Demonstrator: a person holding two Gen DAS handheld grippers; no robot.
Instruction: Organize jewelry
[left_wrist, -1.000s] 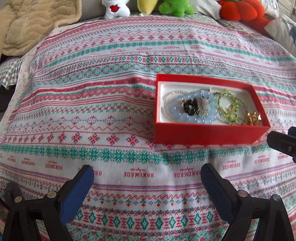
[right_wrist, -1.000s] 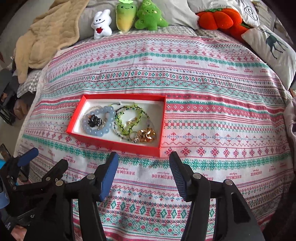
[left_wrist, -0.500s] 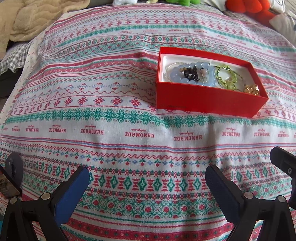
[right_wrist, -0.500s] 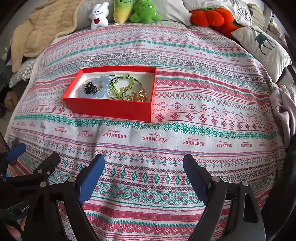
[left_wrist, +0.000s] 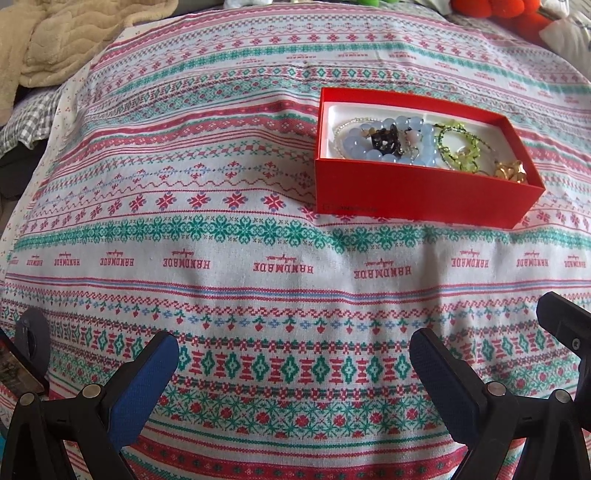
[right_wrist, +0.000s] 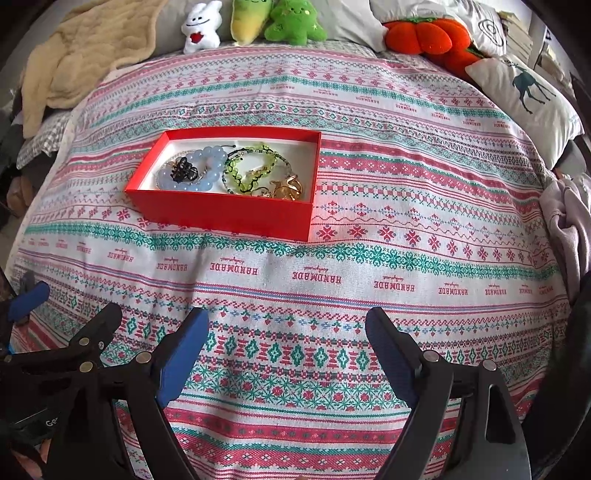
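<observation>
A red box (left_wrist: 417, 192) (right_wrist: 221, 214) with a white lining sits on the patterned bedspread. Inside lie a pale blue bead bracelet (left_wrist: 388, 142) (right_wrist: 207, 166), a black charm piece (left_wrist: 386, 138) (right_wrist: 183, 171), a green bead bracelet (left_wrist: 458, 147) (right_wrist: 251, 168) and gold jewelry (left_wrist: 511, 171) (right_wrist: 286, 188). My left gripper (left_wrist: 293, 363) is open and empty, well short of the box. My right gripper (right_wrist: 288, 349) is open and empty, also short of the box. The left gripper's fingers (right_wrist: 27, 301) show at the right wrist view's left edge.
Plush toys (right_wrist: 255, 22) and an orange plush pumpkin (right_wrist: 424, 35) line the far edge of the bed. A beige blanket (left_wrist: 55, 40) (right_wrist: 85, 55) lies at the far left. A deer pillow (right_wrist: 524, 96) and a grey cloth (right_wrist: 569, 221) lie on the right.
Both grippers pulled back from the box and down toward the near edge of the bed over the last second. Both stayed open. The box and jewelry did not move.
</observation>
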